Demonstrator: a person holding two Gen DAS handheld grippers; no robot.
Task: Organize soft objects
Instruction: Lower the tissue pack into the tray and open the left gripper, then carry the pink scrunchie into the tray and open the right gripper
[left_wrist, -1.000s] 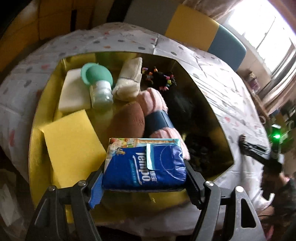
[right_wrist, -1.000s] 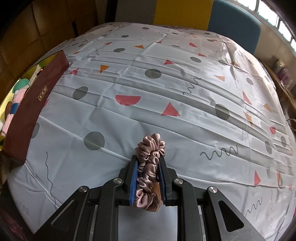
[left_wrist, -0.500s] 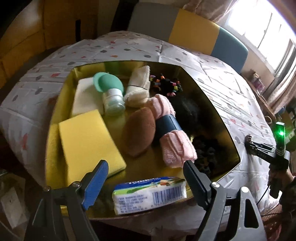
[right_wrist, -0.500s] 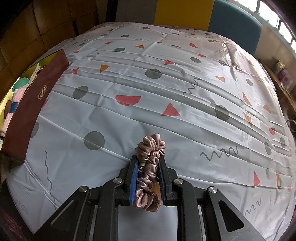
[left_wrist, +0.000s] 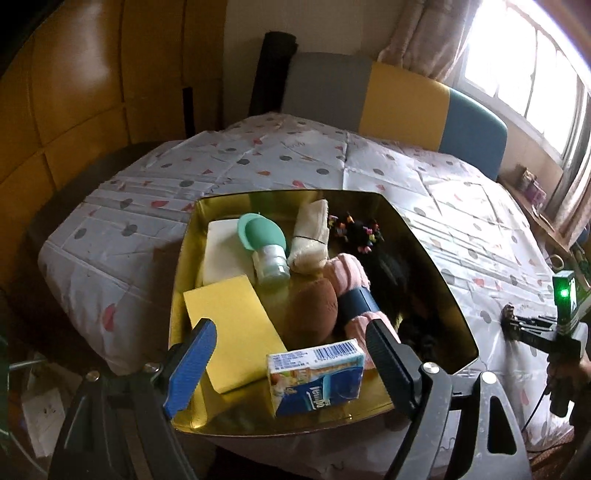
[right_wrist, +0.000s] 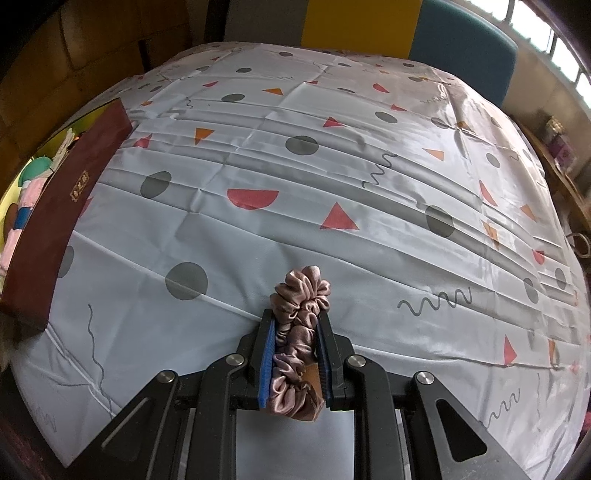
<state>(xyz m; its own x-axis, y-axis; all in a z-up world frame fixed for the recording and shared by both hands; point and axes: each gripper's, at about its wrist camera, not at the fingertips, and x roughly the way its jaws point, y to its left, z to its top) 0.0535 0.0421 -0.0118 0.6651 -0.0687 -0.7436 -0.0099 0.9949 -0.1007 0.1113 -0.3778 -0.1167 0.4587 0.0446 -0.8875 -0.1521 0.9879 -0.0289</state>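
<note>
My left gripper (left_wrist: 291, 332) hangs open above the near end of the gold-lined box (left_wrist: 436, 254), its pads touching nothing. Below it the blue tissue pack (left_wrist: 317, 380) lies on the box floor, beside a yellow sponge (left_wrist: 232, 328). Further in lie a brown pad (left_wrist: 314, 310), pink socks (left_wrist: 347, 273), a white sponge (left_wrist: 221, 254), a green-capped bottle (left_wrist: 266, 243), a cream roll (left_wrist: 310, 236) and dark hair ties (left_wrist: 358, 229). My right gripper (right_wrist: 296, 325) is shut on a dusty-pink satin scrunchie (right_wrist: 297, 332), held just over the patterned tablecloth (right_wrist: 332, 166).
The box's maroon outer wall (right_wrist: 55, 221) stands at the left of the right wrist view. Chairs in grey, yellow and blue (left_wrist: 399, 96) line the table's far side. The other hand-held gripper with a green light (left_wrist: 554, 325) shows at the right edge of the left wrist view.
The left gripper opened and let go of the tissue pack, which dropped onto the box floor. That gripper then rose and tipped back. The right gripper and scrunchie stayed still.
</note>
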